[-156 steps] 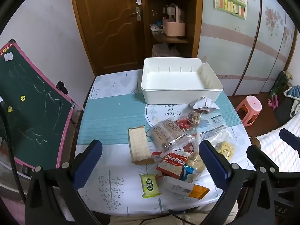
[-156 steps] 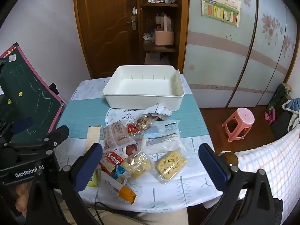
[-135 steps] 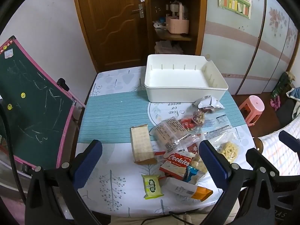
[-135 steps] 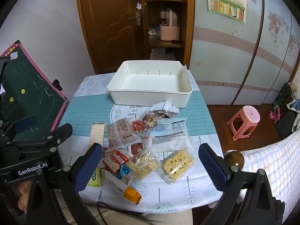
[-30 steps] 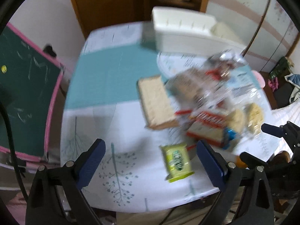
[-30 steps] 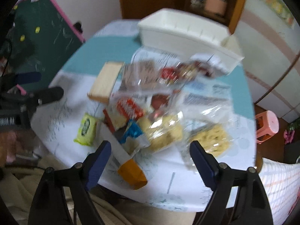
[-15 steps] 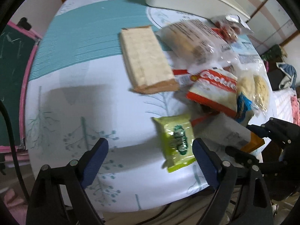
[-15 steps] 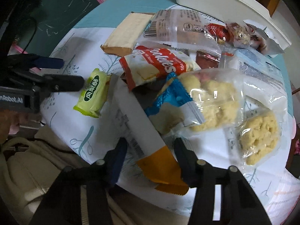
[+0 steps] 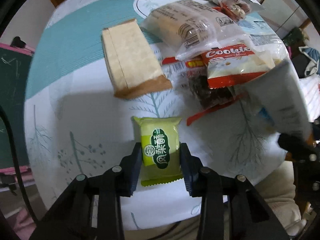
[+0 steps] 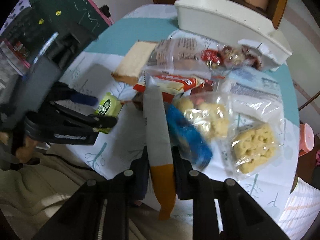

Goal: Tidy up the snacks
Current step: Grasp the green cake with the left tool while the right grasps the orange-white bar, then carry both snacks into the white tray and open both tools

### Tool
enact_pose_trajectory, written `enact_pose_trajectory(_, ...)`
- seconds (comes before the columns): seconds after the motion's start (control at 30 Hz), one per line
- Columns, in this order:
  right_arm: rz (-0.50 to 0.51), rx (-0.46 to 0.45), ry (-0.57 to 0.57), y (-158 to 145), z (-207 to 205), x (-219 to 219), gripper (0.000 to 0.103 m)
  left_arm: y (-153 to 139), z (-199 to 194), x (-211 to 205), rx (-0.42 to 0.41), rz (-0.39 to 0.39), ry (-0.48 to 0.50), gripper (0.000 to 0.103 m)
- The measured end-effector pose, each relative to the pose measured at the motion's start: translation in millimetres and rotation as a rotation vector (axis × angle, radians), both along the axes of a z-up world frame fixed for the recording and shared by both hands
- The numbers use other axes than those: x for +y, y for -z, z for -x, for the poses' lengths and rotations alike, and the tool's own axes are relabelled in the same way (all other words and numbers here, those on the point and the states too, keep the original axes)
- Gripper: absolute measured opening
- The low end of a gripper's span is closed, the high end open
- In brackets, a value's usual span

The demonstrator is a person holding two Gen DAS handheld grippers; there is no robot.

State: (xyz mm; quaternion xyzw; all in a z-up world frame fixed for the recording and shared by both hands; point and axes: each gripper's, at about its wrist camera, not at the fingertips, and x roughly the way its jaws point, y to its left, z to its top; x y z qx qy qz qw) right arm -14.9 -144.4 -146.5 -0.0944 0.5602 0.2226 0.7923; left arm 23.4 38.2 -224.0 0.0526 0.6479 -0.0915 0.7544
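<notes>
My left gripper (image 9: 161, 156) is shut on a small green snack packet (image 9: 159, 144) that lies at the near edge of the table; it also shows in the right wrist view (image 10: 108, 108). My right gripper (image 10: 160, 160) is shut on a long grey packet with an orange end (image 10: 158, 132) and holds it tilted up off the table; this packet appears blurred in the left wrist view (image 9: 280, 100). A white bin (image 10: 220, 20) stands at the far side of the table.
A heap of snacks lies mid-table: a tan paper packet (image 9: 130, 58), a clear bag of biscuits (image 9: 192, 26), a red Cookies pack (image 9: 234, 64), a blue packet (image 10: 188, 136), clear bags of yellow puffs (image 10: 254, 148). A chalkboard (image 10: 40, 20) leans at the left.
Both grippers dropped to the table's near edge and closed. The left closed on the green packet. The right closed on the grey and orange packet and raised it.
</notes>
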Motion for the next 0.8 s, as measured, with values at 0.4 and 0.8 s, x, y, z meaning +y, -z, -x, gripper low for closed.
enact_pose_trajectory(0.4, -0.087, -0.154, 0.046, -60.8, -26.4, 6.9, 0.019, -120.8, -7.4, -14.4, -0.342, 0.001, 0.03, 0.034)
enact_pose_trajectory(0.8, -0.063, -0.386, 0.277, -144.3, -159.4, -41.3, 0.019, -206.4, -137.7, -60.7, -0.662, -0.06, 0.055, 0.034)
